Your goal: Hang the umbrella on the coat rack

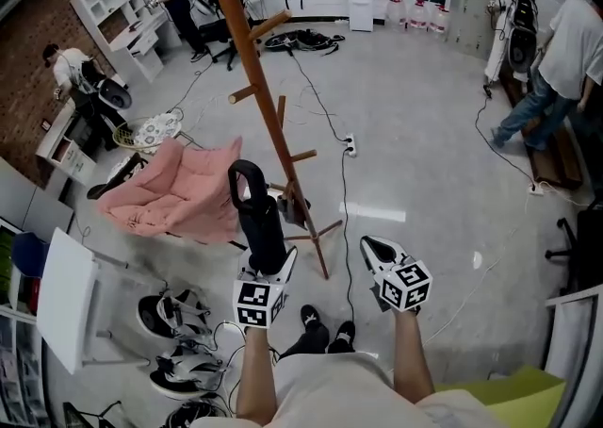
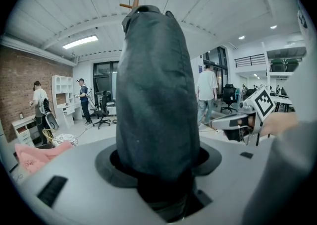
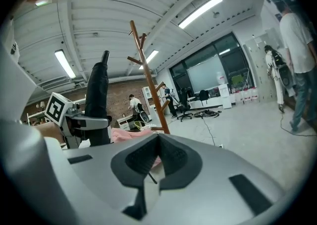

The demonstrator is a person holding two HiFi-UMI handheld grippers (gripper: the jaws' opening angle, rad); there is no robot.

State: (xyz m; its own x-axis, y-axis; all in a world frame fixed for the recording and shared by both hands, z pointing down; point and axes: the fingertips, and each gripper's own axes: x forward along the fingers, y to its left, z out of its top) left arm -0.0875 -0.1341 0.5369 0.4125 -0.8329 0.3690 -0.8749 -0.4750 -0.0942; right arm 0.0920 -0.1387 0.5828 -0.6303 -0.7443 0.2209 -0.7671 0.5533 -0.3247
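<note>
We've got the left gripper (image 1: 267, 271) clamped on the folded black umbrella (image 1: 256, 214), upright just left of the coat rack (image 1: 259, 77) and not yet on a peg, with the right gripper (image 1: 373, 243) closed and empty to its right.

Just ahead, coat rack (image 1: 256, 77); rightward, open floor (image 1: 424, 115).

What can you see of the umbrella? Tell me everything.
The umbrella is black and folded shut. It looks like dull fabric wrapped tight, with what seems to be a looped handle at its top end. It stands roughly upright, with its lower end clamped between the jaws of the left gripper. It is close to the wooden coat rack but hangs on no peg. Nothing else appears to touch it.
</note>
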